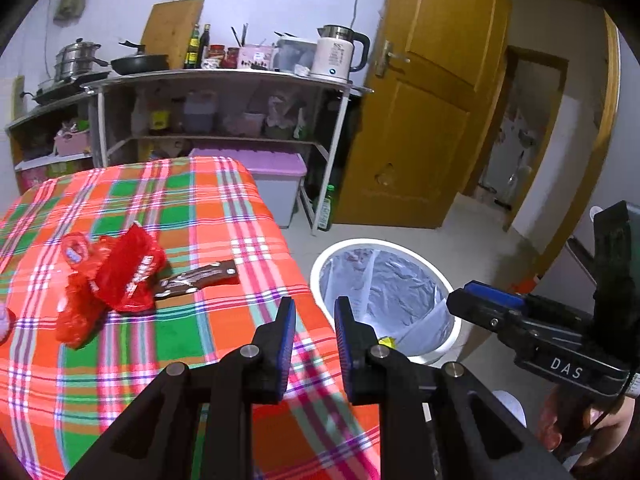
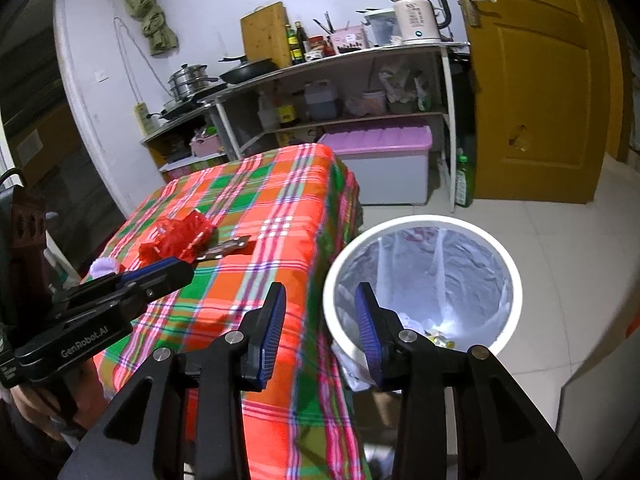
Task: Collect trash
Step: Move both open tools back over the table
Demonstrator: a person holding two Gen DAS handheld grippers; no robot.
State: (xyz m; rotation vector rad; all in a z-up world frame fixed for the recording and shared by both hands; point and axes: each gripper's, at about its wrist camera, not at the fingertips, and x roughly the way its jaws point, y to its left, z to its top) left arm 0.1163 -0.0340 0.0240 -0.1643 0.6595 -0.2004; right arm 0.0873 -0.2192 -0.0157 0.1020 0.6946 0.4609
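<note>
Only the right wrist view looks down into the round white bin (image 2: 424,280), where small scraps lie on its crinkled liner. Two wrappers lie on the checked tablecloth (image 1: 200,208): one crumpled red (image 1: 120,276), one flat brown (image 1: 200,280) (touching). Left gripper (image 1: 315,312) narrowly parted, empty; right gripper (image 2: 320,300) wider, empty.

On the one bench (image 1: 224,216) with its checked cloth lie two red plastic wrappers (image 1: 120,272) and one brown wrapper (image 1: 204,278). One white trash bin (image 2: 516,280) stands beside it. Two hand-held grippers show: left hand-held gripper (image 1: 315,320), right hand-held gripper (image 2: 320,308).
</note>
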